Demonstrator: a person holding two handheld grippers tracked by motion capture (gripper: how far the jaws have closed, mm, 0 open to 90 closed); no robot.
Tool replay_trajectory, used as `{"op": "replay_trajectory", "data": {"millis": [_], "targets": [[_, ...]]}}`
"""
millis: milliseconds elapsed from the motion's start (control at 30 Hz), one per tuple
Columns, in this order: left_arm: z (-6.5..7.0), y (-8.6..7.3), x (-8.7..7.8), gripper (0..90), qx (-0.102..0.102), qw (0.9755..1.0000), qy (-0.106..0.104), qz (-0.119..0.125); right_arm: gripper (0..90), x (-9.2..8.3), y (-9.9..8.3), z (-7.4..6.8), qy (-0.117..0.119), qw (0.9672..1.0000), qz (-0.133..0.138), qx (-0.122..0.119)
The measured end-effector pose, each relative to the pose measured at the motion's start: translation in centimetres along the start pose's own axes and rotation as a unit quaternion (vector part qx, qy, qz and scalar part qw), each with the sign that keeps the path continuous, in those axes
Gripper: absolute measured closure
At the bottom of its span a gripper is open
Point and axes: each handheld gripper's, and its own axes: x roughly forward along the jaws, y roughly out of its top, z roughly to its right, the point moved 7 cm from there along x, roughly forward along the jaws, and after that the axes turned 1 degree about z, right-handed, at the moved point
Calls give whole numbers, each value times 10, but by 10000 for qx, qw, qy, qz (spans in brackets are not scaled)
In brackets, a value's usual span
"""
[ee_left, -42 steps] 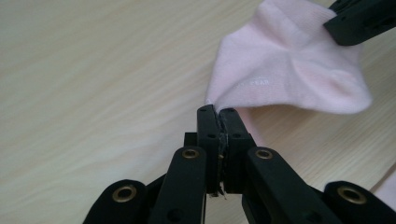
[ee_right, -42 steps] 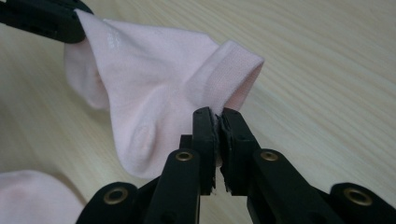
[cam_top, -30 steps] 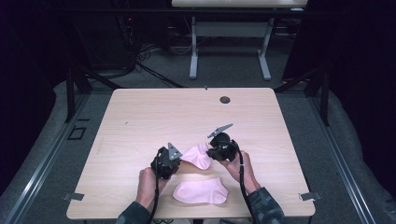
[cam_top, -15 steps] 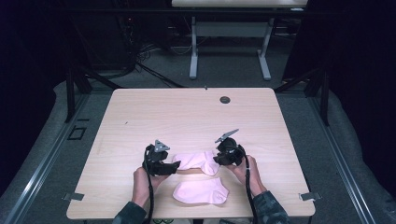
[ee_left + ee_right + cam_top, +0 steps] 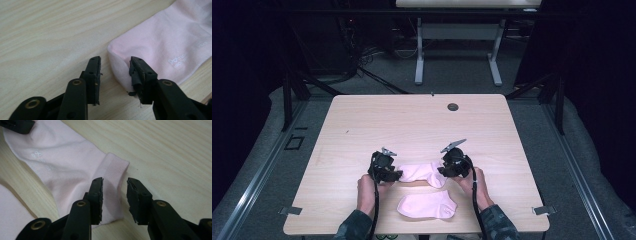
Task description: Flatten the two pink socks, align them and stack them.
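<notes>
Two pink socks lie near the front edge of the table. The farther sock point(image 5: 419, 172) point(image 5: 162, 42) point(image 5: 72, 162) lies flat between my grippers. My left gripper point(image 5: 395, 174) point(image 5: 115, 60) is at its toe end. Its jaws have just been closing and stand open, with the toe's edge between them and unpressed. My right gripper point(image 5: 443, 170) point(image 5: 115, 180) is open at the ribbed cuff, its jaws having just been opening; the cuff lies under and between them, untouched by the pads. The nearer sock point(image 5: 427, 205) point(image 5: 12, 207) lies flat by the front edge.
The light wooden table point(image 5: 412, 125) has a dark round grommet point(image 5: 453, 107) near its far edge. Both hands rest on the table behind the grippers. Beyond the table stand the legs of another desk point(image 5: 419, 55) on a grey floor.
The grippers have moved apart, the left one going left. The sock that was bunched between them now lies spread flat. Both grippers' jaws have come off it.
</notes>
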Motion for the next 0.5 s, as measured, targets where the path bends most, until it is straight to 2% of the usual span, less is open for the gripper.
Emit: {"op": "replay_trajectory", "data": {"millis": [33,100,233,433,500], "targets": [[0,0,0,655,2,10000,-22,-2,661,2,0,-2,-7,10000,24,67],[1,0,1,705,34,10000,-33,-8,684,3,-1,-2,-13,10000,-42,-39],[1,0,0,772,115,9999,-15,-59,711,6,-2,-3,-27,9999,-93,-98],[3,0,0,847,197,9998,30,-85,765,9,-4,-6,-27,9999,-100,-128],[3,0,0,866,292,9995,64,-121,798,9,-4,-6,-9,9998,-131,-175]]}}
